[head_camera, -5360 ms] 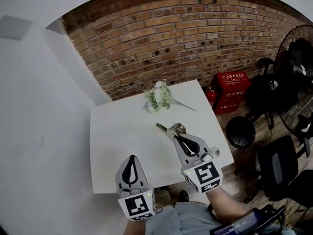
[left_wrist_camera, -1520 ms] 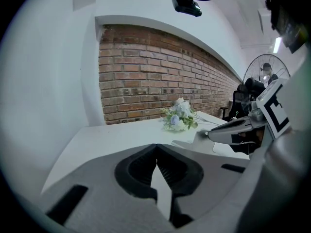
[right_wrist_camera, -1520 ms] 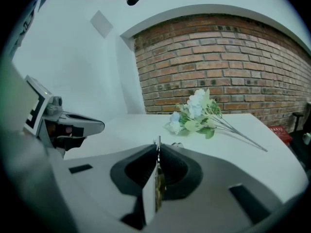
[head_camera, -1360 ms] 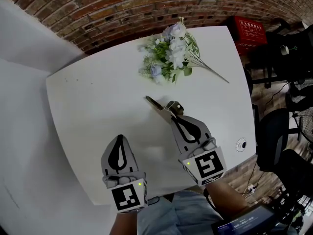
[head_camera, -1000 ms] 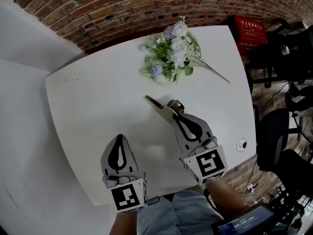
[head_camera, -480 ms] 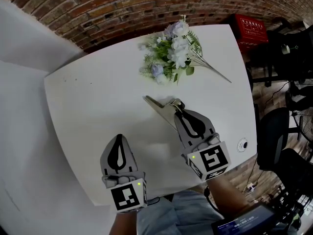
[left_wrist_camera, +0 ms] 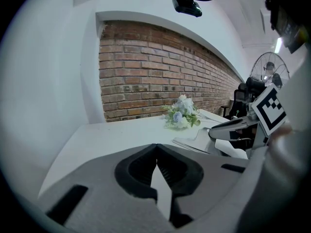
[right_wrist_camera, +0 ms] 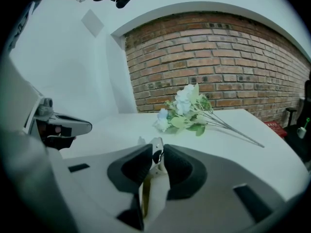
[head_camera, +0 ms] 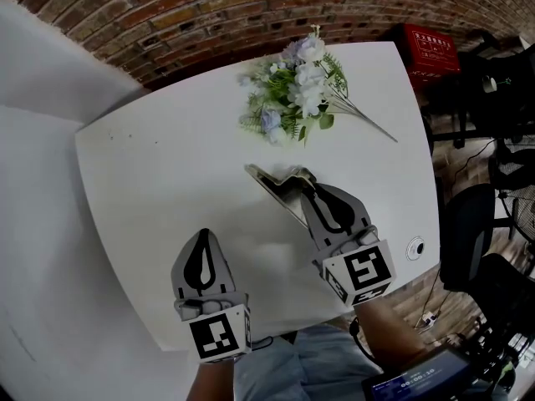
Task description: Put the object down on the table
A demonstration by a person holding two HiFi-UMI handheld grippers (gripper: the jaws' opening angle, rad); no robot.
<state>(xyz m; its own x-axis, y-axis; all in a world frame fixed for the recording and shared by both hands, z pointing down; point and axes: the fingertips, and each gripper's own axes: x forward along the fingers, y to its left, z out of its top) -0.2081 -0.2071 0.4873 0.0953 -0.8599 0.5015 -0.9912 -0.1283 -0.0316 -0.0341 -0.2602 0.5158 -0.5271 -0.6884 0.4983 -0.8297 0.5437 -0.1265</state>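
- The metal tool (head_camera: 269, 182), which looks like a pair of shears, seems to lie on the white worktop (head_camera: 159, 165) near its middle, with its pointed end towards 10 o'clock.
- The right gripper (head_camera: 302, 181) is at the tool's handle end. Its jaws have just been opening, and they stand apart with the tool between them, so I'd say the grip is off.
- By my reckoning the putting-down is all but done. What remains is to draw the right gripper back towards 5 o'clock, clear of the tool, without dragging it.
- The left gripper (head_camera: 202, 236) hovers at 7 o'clock from the tool, jaws closed on nothing, and takes no part.
- A bunch of artificial flowers (head_camera: 294, 97) lies at 12 o'clock from the tool, well apart from it.
- Hard to make out:
  - The tool's handles are covered by the right gripper from above, so I cannot be sure what kind of tool it is.
  - I cannot tell whether it lies fully flat or leans on one pad.
  - The near edge of the worktop is hidden behind both grippers.
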